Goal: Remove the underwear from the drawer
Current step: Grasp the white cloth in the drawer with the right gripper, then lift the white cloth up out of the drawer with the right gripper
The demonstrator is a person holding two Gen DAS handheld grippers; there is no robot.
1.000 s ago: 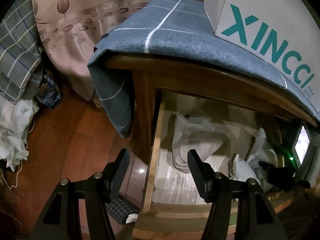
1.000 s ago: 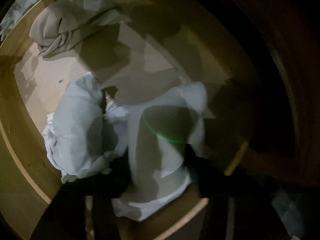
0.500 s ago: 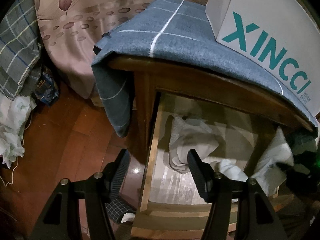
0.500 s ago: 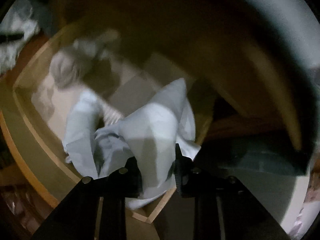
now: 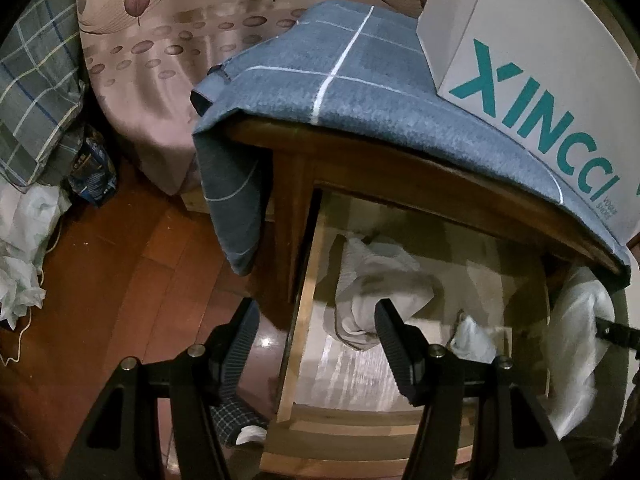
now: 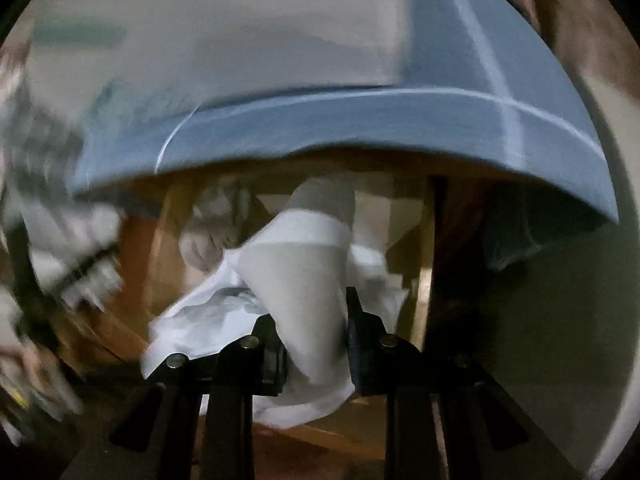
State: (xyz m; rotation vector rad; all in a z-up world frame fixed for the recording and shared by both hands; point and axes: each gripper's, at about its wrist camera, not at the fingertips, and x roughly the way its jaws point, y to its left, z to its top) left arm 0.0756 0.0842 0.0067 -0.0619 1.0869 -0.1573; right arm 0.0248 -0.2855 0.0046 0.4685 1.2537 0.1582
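Tilting steeply down, the right claw [image 6: 312, 332] pinches white underwear [image 6: 296, 280] above the drawer [image 6: 424, 280].

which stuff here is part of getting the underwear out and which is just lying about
In the job:
- white cloth underwear, clamped in the right tongs, which have just been closing
- open wooden drawer
- crumpled grey garment in the drawer
- left tongs, open

Lying about:
- blue checked cloth
- white shoe box
- plaid bedding

Soft cloth underwear [image 6: 296, 280], bare wood drawer [image 5: 304, 320] (floor [image 5: 132, 280] glossy).
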